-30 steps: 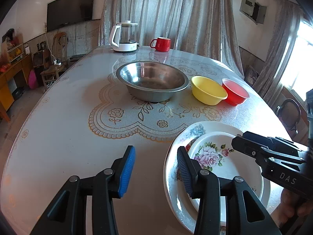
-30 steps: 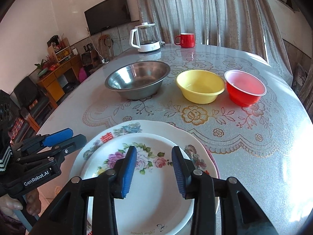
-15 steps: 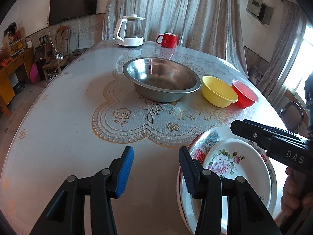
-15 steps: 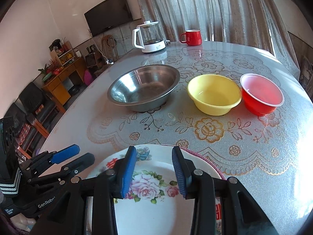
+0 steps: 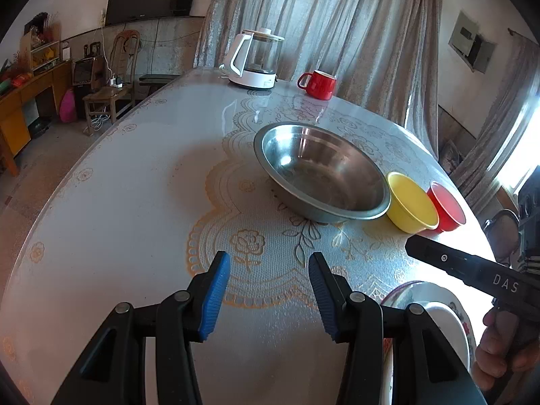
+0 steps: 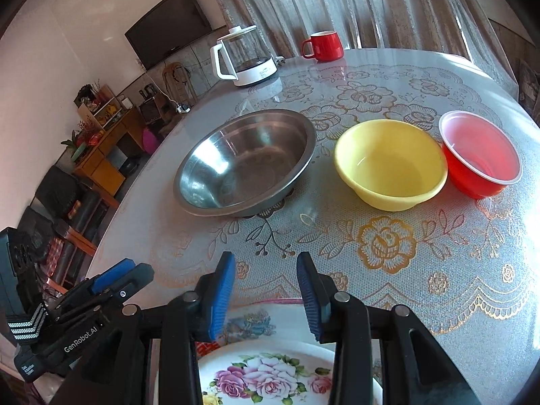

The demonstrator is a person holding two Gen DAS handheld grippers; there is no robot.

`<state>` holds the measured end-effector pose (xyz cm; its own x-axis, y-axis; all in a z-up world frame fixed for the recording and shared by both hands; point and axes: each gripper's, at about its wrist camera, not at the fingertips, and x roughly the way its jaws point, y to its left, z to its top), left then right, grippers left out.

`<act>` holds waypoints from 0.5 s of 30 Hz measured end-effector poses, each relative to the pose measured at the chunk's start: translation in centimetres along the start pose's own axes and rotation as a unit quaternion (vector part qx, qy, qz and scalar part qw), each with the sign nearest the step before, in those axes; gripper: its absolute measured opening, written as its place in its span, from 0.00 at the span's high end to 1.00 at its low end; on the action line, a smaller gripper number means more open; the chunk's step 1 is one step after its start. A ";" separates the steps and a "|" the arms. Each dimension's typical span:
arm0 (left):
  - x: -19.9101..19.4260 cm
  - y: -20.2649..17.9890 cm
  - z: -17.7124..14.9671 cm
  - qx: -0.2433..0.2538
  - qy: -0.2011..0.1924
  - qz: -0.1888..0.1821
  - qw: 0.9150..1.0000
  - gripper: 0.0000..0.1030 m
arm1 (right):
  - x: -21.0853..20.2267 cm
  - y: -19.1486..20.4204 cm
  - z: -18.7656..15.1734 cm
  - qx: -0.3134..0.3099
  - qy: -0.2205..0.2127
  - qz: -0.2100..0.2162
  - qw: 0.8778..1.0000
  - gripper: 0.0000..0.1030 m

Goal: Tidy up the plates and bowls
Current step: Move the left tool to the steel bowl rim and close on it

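Two stacked floral plates lie at the table's near edge: a small rose plate (image 6: 270, 374) on a larger plate (image 6: 256, 322), also seen low right in the left wrist view as plates (image 5: 438, 310). Beyond them a steel bowl (image 6: 243, 162), a yellow bowl (image 6: 388, 165) and a red bowl (image 6: 479, 155) stand in a row. My right gripper (image 6: 266, 290) hangs open over the plates' far rim, nothing between its pads. My left gripper (image 5: 270, 290) is open over bare tablecloth, left of the plates. The steel bowl (image 5: 320, 172) lies ahead of it.
A white kettle (image 6: 243, 57) and a red mug (image 6: 324, 45) stand at the table's far side. The table edge (image 5: 67, 182) curves along the left, with chairs and furniture beyond. A hand (image 5: 496, 354) holds the right gripper's handle low right in the left wrist view.
Both grippers have moved forward off the plates toward the bowls; the plates slid to the bottom of both views. The left gripper no longer straddles the plate rim.
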<state>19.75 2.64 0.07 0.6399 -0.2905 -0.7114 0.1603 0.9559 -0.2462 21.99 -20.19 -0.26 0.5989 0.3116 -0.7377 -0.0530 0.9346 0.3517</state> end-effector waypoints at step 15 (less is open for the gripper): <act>1.9 1.5 3.1 -0.023 0.000 -0.015 1.000 0.41 | 2.1 0.4 3.2 0.032 0.018 0.040 0.999 0.63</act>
<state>23.51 3.66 0.35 0.6360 -0.3182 -0.7031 0.1445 0.9440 -0.2965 25.76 -19.71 0.14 0.5665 0.3915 -0.7251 -0.0483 0.8942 0.4451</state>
